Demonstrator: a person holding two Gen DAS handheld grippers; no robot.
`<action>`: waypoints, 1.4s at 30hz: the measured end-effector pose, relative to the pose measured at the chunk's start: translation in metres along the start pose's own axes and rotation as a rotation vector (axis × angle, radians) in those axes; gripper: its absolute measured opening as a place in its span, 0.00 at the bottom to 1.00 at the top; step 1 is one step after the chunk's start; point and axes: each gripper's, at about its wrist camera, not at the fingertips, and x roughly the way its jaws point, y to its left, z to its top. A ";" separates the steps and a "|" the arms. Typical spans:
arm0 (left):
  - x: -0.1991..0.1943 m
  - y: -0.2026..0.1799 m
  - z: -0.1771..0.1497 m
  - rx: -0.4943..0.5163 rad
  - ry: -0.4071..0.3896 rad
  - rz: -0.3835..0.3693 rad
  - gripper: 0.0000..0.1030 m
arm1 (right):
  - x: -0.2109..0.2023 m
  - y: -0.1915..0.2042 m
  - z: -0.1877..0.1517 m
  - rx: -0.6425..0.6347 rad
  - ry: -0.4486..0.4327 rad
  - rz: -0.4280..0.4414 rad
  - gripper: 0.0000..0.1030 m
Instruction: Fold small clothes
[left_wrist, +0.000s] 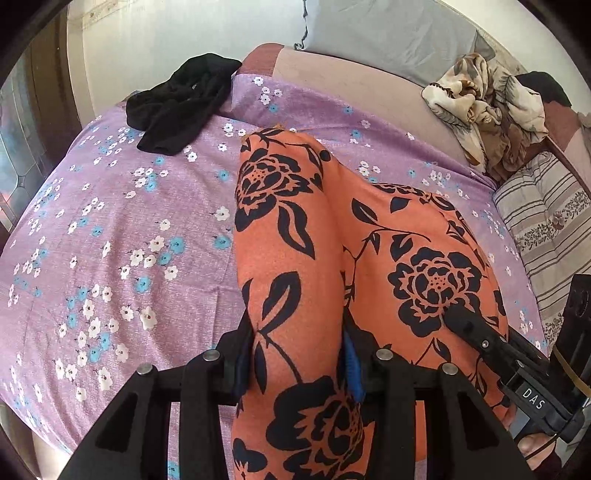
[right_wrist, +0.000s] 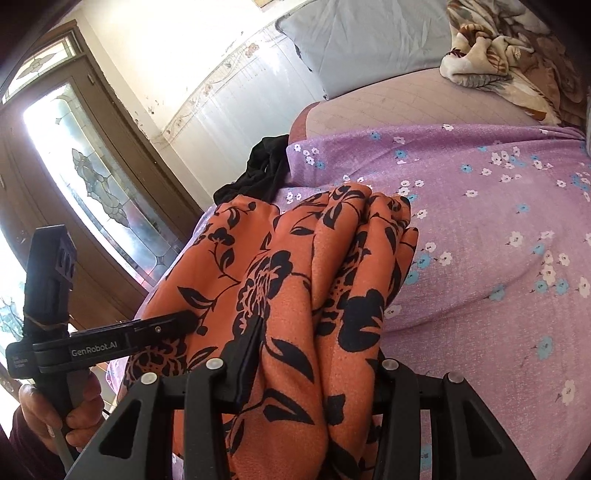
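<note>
An orange garment with black roses (left_wrist: 288, 206) hangs bunched and lifted above the purple flowered bedsheet (left_wrist: 129, 221). My left gripper (left_wrist: 297, 339) is shut on a thick fold of it, with cloth filling the gap between the blue pads. The right gripper's finger (left_wrist: 476, 328) pinches the same garment to the right. In the right wrist view my right gripper (right_wrist: 317, 343) is shut on the orange garment (right_wrist: 332, 266); its right finger is hidden by cloth. The left gripper (right_wrist: 173, 321) clamps the cloth's left side, held by a hand (right_wrist: 48, 413).
A crumpled black garment (left_wrist: 177, 107) lies at the bed's far left corner. A beige flowered blanket (left_wrist: 487, 110) and a grey pillow (left_wrist: 388, 33) are at the back. A striped cushion (left_wrist: 546, 229) sits right. A glazed wooden door (right_wrist: 92, 177) stands beyond the bed.
</note>
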 end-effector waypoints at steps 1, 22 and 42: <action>0.001 0.001 -0.002 0.004 0.001 0.005 0.42 | 0.001 0.001 -0.002 0.000 0.003 -0.006 0.44; 0.019 0.035 -0.052 0.084 0.021 0.307 0.65 | -0.001 -0.031 0.007 0.162 -0.002 0.035 0.53; -0.078 0.004 -0.053 0.142 -0.211 0.329 0.75 | -0.042 0.004 -0.019 0.020 -0.070 -0.144 0.53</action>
